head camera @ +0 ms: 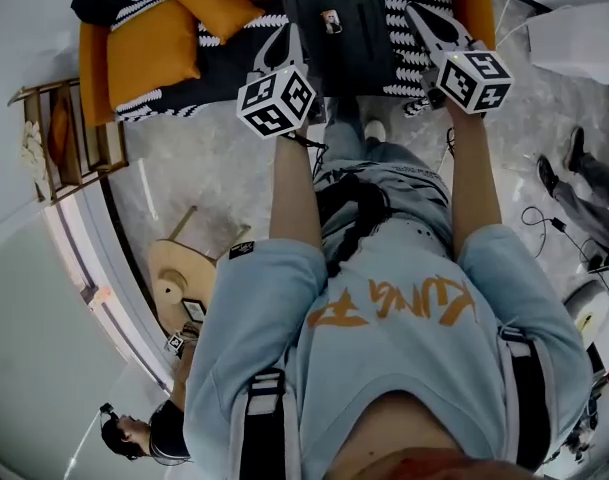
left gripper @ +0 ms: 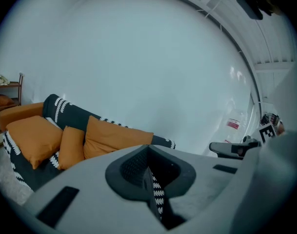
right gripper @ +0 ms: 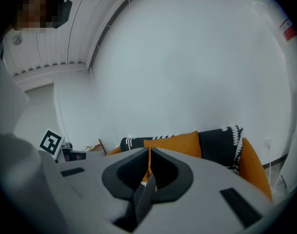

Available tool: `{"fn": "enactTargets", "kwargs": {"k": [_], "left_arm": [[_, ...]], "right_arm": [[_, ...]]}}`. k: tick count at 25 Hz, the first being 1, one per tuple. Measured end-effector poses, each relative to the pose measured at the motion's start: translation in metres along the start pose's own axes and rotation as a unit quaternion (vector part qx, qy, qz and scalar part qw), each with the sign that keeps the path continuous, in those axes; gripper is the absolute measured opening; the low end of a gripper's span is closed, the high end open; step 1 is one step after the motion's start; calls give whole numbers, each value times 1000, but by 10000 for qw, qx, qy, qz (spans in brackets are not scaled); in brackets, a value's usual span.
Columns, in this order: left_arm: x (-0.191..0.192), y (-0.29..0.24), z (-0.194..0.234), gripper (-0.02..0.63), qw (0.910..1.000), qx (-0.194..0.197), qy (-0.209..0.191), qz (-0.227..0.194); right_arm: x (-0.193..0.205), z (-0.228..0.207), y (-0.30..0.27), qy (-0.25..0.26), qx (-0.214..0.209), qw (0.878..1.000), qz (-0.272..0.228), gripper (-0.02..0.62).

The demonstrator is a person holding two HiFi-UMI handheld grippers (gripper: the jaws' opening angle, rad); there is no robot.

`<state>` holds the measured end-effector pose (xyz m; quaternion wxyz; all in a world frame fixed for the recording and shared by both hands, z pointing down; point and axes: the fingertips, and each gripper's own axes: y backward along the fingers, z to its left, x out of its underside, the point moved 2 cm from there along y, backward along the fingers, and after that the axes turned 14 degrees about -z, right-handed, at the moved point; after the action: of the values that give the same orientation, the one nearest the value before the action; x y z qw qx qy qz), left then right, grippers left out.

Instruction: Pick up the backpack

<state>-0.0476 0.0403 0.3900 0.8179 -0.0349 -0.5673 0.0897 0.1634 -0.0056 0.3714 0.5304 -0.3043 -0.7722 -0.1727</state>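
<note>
The black backpack [head camera: 339, 28] stands on a sofa [head camera: 144, 58] with orange cushions and a black-and-white patterned throw, at the top middle of the head view. My left gripper [head camera: 287, 36] is shut and empty, its tip at the backpack's left edge. My right gripper [head camera: 416, 14] is shut and empty too, at the backpack's right edge. In the left gripper view the closed jaws [left gripper: 149, 152] point over the orange cushions [left gripper: 104, 138]. In the right gripper view the closed jaws [right gripper: 149, 152] point at the sofa back [right gripper: 207, 143]. The backpack shows in neither gripper view.
A wooden shelf [head camera: 64, 138] stands left of the sofa. A round wooden stool [head camera: 184, 273] is on the floor at lower left, with a person [head camera: 149, 433] beside it. Another person's feet [head camera: 574, 168] and cables [head camera: 544, 218] are at the right.
</note>
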Motion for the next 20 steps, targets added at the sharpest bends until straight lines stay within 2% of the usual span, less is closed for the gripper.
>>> {"fn": "enactTargets", "kwargs": {"k": [6, 12, 20], "left_arm": [[26, -16, 34, 21, 9984, -253, 304, 400], [55, -41, 72, 21, 9942, -515, 613, 713], [93, -72, 96, 21, 9876, -587, 799, 1218]], "right_arm": [[36, 2, -28, -120, -11, 9984, 551, 31], [70, -15, -55, -256, 74, 9949, 971, 31], [105, -42, -86, -446, 299, 9884, 1422, 31]]}}
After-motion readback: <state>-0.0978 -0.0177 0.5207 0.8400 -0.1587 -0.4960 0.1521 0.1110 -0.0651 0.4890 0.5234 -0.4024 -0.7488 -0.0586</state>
